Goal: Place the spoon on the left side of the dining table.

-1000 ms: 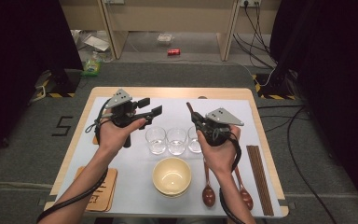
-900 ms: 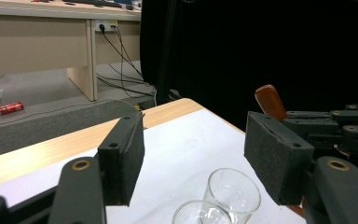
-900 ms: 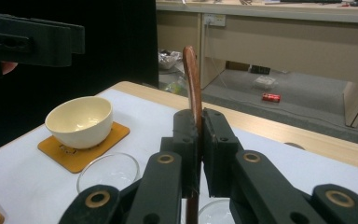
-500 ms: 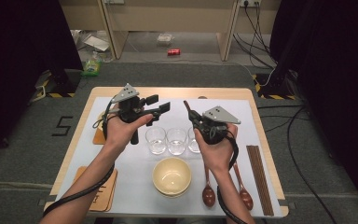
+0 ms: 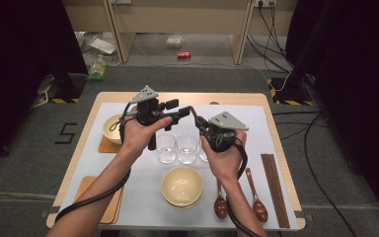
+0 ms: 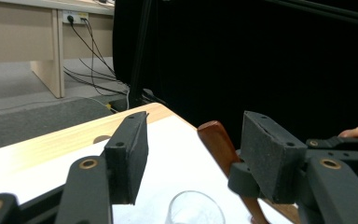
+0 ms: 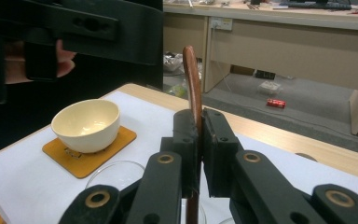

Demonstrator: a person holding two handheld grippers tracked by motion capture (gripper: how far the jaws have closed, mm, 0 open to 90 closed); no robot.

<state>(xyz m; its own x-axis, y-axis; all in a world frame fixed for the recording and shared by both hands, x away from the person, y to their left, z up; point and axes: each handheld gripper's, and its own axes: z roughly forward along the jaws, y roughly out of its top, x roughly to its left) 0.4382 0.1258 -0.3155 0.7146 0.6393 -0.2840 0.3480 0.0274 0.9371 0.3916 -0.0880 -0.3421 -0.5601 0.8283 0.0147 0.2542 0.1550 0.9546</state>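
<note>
- Overhead, the high view has both tools raised above the row of glasses (image 5: 187, 148). The right gripper (image 5: 199, 118) is clamped on the spoon (image 5: 192, 109), whose handle reaches towards the left gripper (image 5: 173, 110). The left gripper's jaws stand wide and have just been closing. If the right hand lets go before the left has a firm hold, I judge the spoon would drop onto the glasses or into the bowl (image 5: 181, 186) below.
- Seen from the left gripper view, the brown handle tip sits between the two pads but close to the right-hand one, and neither pad presses on it yet. Closing from this offset could push the handle sideways instead of pinching it, or catch just the very end. A grip that shallow would let the spoon swing or slip out.
- Seen from the right gripper view, the jaws are narrow and squeeze the handle low down, so the rest stands up tall and curved above them. With that much free length, a sideways nudge from the other tool could twist the spoon in the grip. The cream bowl on its coaster (image 7: 116, 142) sits well off to the side, so I see little risk there.
</note>
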